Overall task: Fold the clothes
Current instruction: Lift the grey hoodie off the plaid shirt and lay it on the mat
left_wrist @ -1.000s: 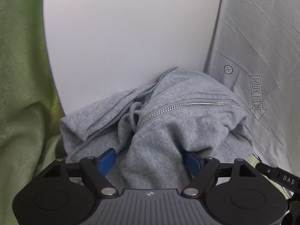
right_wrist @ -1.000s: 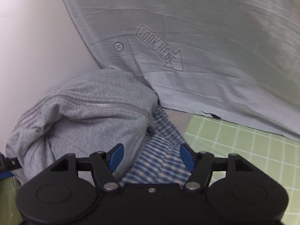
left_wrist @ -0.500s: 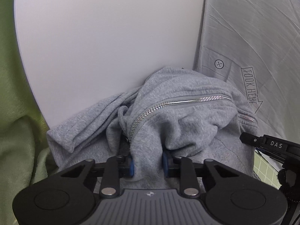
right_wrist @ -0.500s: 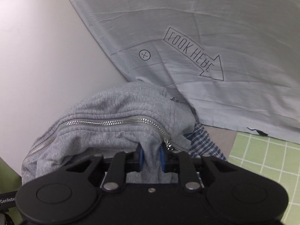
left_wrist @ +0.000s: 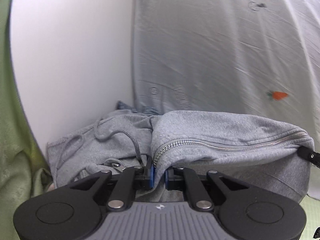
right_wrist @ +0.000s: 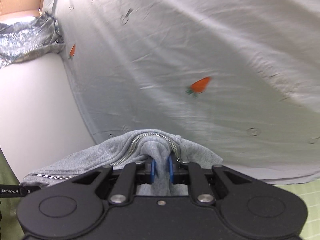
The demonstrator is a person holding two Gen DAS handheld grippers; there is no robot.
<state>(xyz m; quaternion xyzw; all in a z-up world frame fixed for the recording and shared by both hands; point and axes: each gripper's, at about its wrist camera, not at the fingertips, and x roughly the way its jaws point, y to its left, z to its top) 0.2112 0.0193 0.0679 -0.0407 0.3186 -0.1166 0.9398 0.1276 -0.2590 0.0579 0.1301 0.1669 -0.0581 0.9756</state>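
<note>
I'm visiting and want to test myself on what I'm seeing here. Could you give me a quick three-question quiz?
1. True or false: both grippers are clamped on the grey zip hoodie.
2. What orange motif is printed on the pale sheet behind? A) carrots B) stars C) fish
3. Fill in: a silver ____ runs along the hoodie's edge between the left gripper and right gripper.

Key: 1 true; 2 A; 3 zipper.

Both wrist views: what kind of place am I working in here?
Probably a bedroom, working on a bed: a pale sheet printed with carrots, a green blanket at the side, and the grey zip hoodie being lifted beside a white wall.
</note>
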